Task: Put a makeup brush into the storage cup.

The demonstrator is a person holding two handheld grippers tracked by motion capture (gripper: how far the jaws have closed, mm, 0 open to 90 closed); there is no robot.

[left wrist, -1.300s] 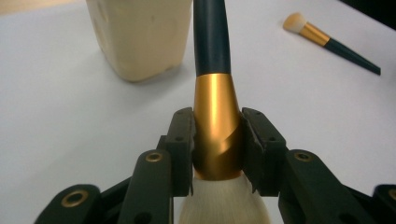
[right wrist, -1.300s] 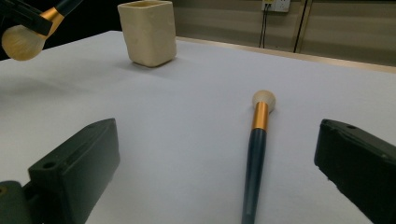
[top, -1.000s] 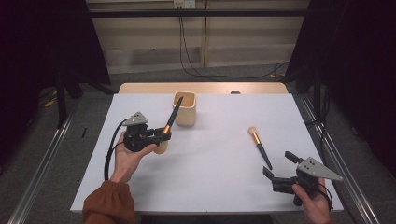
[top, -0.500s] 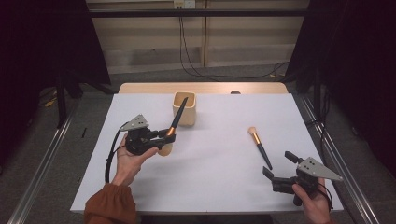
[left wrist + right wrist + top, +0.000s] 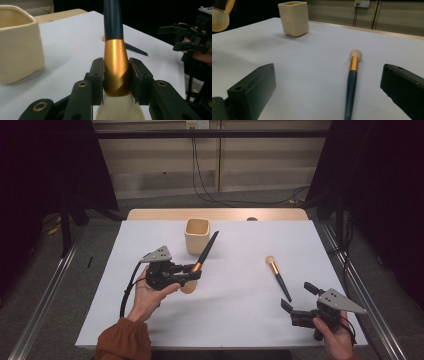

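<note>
My left gripper (image 5: 192, 272) is shut on the gold ferrule of a large makeup brush (image 5: 202, 257), held above the table left of centre. Its dark handle slants up toward the cream square cup (image 5: 197, 235), and its pale bristles hang below the jaws. In the left gripper view the pads (image 5: 97, 80) clamp the brush's ferrule (image 5: 116, 65), with the cup (image 5: 18, 42) at the left. A smaller brush (image 5: 278, 276) lies flat on the white table, its head pointing away. My right gripper (image 5: 299, 299) stands open just behind that brush's (image 5: 352, 82) handle end.
The white tabletop (image 5: 235, 320) ends at a wooden strip (image 5: 215, 214) behind the cup. Metal rails (image 5: 45, 305) run along the floor on both sides. Cables (image 5: 205, 175) hang down the back wall.
My left hand has carried the large brush to the right, and its handle tip now points just right of the cup. The right gripper and the small brush have stayed still.
</note>
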